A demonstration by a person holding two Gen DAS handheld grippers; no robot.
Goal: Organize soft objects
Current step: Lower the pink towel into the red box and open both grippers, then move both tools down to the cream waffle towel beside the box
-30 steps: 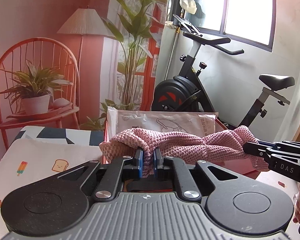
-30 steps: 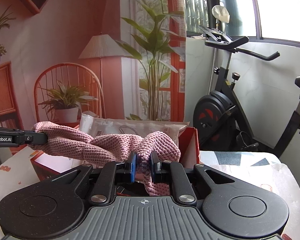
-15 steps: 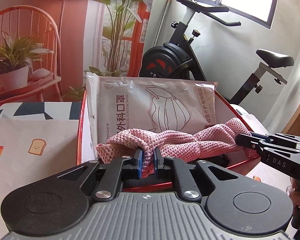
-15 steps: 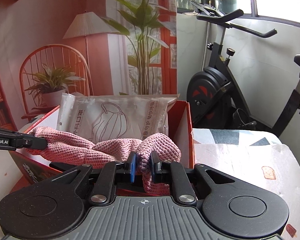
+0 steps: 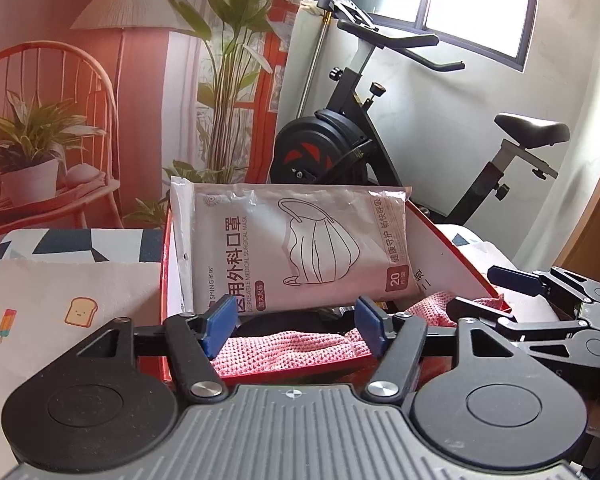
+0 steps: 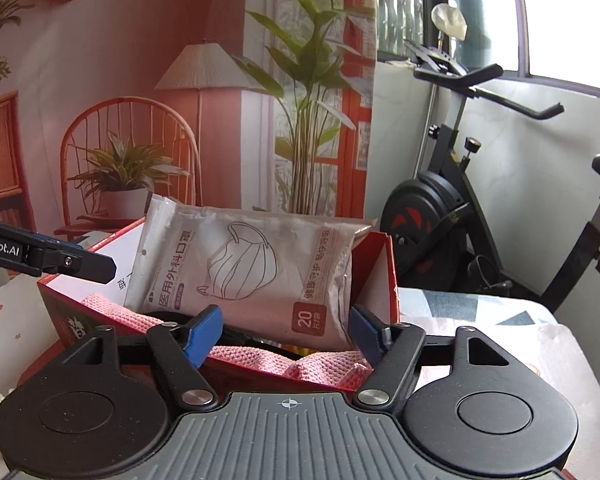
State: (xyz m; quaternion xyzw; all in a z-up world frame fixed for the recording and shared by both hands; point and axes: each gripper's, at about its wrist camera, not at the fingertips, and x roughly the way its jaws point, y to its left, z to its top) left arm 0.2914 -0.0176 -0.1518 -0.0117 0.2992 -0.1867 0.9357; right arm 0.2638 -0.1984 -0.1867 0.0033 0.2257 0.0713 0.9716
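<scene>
A pink knitted cloth [image 5: 284,350] lies inside the red box [image 5: 462,258], in front of a pack of face masks [image 5: 292,248] that leans on the back wall. My left gripper [image 5: 296,316] hovers over the box's near edge. Its jaws are opening, and the blue pads stand clear of the cloth below them. My right gripper [image 6: 286,326] is over the other end of the cloth [image 6: 260,360]. Its jaws are opening too, and nothing is pressed between them. Each gripper shows at the edge of the other's view: right gripper [image 5: 474,290], left fingers [image 6: 72,262].
The box [image 6: 380,276] stands on a table with a printed cloth [image 5: 80,312]. Behind the table are an exercise bike [image 5: 360,140], a red chair holding a potted plant [image 5: 32,168], a floor lamp and a tall plant.
Both grippers held the pink cloth stretched between them and lowered it into the red box. Now both have opened and the cloth has dropped inside.
</scene>
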